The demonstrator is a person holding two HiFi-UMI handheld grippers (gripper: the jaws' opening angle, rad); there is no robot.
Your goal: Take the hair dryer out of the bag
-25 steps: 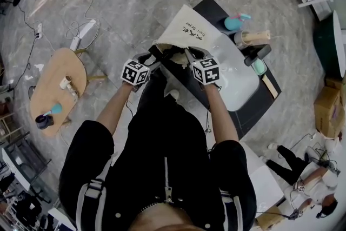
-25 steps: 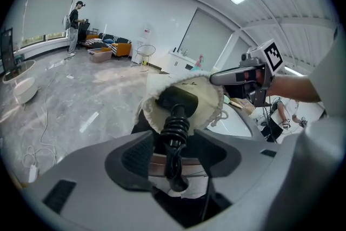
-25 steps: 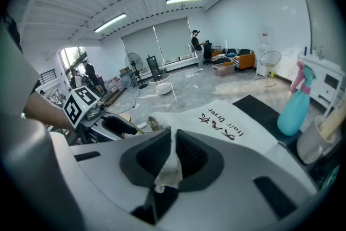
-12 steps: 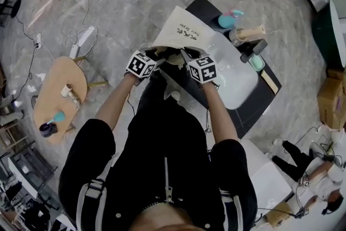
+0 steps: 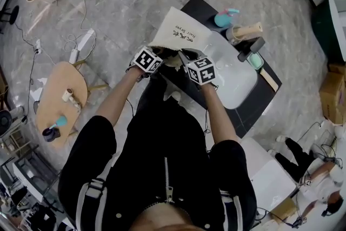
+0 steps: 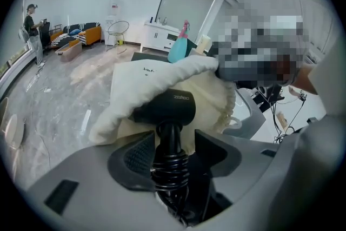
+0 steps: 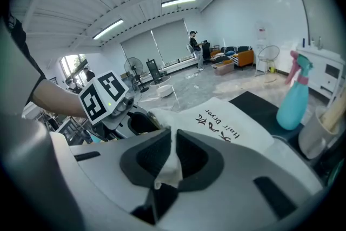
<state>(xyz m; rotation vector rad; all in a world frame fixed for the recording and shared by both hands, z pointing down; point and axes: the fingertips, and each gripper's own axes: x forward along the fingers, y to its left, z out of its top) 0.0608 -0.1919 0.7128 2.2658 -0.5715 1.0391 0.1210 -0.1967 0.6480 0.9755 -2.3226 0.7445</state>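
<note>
Pinching the bag (image 7: 227, 127) rim in the right gripper (image 7: 173, 157), I had the left gripper (image 6: 173, 140) spread astride the hair dryer (image 6: 167, 108), its head at 12 o'clock half inside; extraction not yet done.

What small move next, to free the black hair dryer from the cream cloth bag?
Probably squeeze the left tool shut before pulling: the cord-wound handle of the black hair dryer stands between its jaws, but clamping is unclear. Its head sits in the cream cloth bag, whose rim the right tool pinches.

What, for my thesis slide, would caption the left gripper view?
Left claw straddles the cord-wrapped handle of a black hair dryer poking from its cream cloth bag.
</note>
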